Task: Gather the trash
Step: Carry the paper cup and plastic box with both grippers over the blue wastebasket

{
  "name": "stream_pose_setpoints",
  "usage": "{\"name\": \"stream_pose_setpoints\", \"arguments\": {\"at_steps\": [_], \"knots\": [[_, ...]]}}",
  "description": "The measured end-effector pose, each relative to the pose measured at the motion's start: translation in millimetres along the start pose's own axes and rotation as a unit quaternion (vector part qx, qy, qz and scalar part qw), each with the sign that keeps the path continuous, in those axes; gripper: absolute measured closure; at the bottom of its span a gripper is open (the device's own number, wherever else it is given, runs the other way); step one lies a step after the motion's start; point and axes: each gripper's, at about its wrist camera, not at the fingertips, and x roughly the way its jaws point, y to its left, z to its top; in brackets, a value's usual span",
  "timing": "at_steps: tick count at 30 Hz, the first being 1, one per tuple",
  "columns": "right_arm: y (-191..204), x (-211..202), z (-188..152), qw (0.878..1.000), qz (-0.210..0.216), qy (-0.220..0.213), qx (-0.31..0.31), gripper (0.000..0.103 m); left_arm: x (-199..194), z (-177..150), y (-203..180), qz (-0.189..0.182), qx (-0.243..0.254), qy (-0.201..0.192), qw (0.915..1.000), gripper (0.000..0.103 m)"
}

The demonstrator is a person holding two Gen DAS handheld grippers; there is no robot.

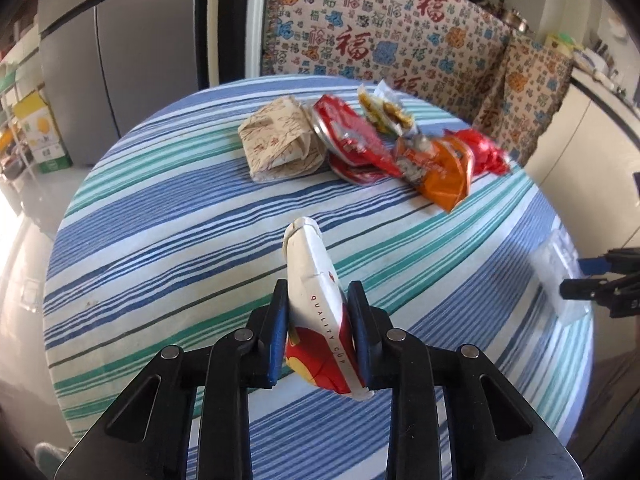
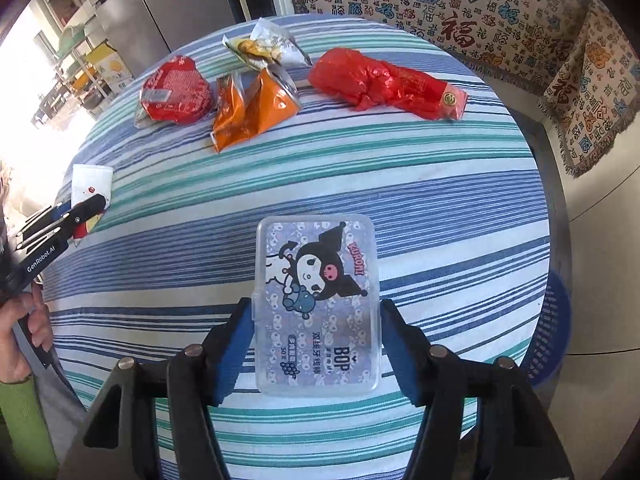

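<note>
A flattened paper cup point(image 1: 320, 312) sits clamped in the left tongs point(image 1: 319, 332); right tongs point(image 2: 316, 340) grip a clear plastic box point(image 2: 316, 308); crinkled wrappers point(image 2: 252, 114) at 12 o'clock.

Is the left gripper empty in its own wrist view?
No, the left gripper is shut on a flattened paper cup, its blue pads pressing both sides of the cup above the striped tablecloth.

Left wrist view: looking forward and down along left gripper point(image 1: 320, 320) from close above near edge of striped round table point(image 1: 168, 216), facing patterned sofa cover point(image 1: 384, 32). Right wrist view: looking likewise along right gripper point(image 2: 316, 336), sitting nearer tabletop. Sharing: orange wrapper point(image 1: 436, 172) point(image 2: 252, 112), red bag point(image 1: 486, 152) point(image 2: 380, 80), each other's gripper at frame edge.
</note>
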Motion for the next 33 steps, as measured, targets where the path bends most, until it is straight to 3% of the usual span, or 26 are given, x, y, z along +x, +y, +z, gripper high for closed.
{"name": "stream_pose_setpoints", "arguments": {"at_steps": [4,10,17,22,26,33], "knots": [[-18,-6,0,1.000,0.007,-0.024,0.002,0.040,-13,1,-22,-0.051,-0.005,-0.018,0.9985,0.075],[-63,-28,-6,0.998,0.014,-0.063,0.028,0.040,-12,5,-99,-0.104,0.038,-0.012,0.9938,0.075],[-184,-67,-28,0.985,-0.035,-0.115,0.127,0.039,2,28,-220,-0.185,0.089,-0.001,0.9787,0.075],[-270,-73,-51,0.970,-0.071,-0.119,0.202,0.039,24,40,-316,-0.226,0.133,0.020,0.9650,0.074],[-319,-63,-63,0.957,-0.086,-0.124,0.249,0.039,51,42,-378,-0.244,0.154,0.044,0.9566,0.074],[-380,-34,-83,0.946,-0.100,-0.120,0.284,0.039,110,36,-439,-0.246,0.166,0.084,0.9514,0.074]]}}
